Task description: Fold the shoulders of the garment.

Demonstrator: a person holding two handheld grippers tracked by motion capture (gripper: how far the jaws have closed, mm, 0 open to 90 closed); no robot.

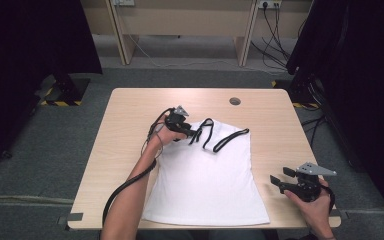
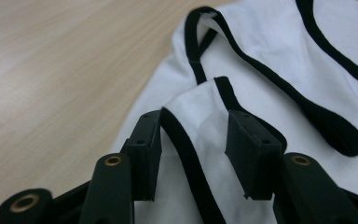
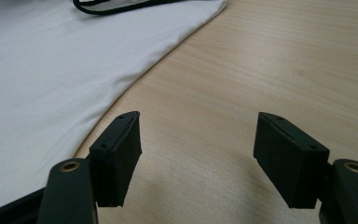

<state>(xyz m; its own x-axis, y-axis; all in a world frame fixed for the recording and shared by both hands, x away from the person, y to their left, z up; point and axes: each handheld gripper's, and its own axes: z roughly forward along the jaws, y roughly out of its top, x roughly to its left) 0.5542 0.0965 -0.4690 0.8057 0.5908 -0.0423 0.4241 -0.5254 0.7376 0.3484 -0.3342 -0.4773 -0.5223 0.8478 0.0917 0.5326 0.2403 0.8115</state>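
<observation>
A white tank top [image 1: 205,175] with black trim lies flat on the wooden table [image 1: 130,115], its straps [image 1: 230,139] pointing to the far side. My left gripper [image 1: 195,133] sits at the top's far left corner. In the left gripper view this gripper [image 2: 193,126] is part-way open, and a raised fold of the white cloth [image 2: 200,140] with its black edging stands between the jaws. My right gripper [image 1: 276,181] hovers to the right of the hem, off the garment. Its jaws [image 3: 198,140] are wide open over bare wood, with the tank top's side edge [image 3: 37,70] to their left.
A round cable hole [image 1: 235,101] is set in the table near its far edge. Dark curtains flank both sides, and a pale desk [image 1: 180,20] with cables stands beyond. Bare wood lies left of the garment and along the table's far side.
</observation>
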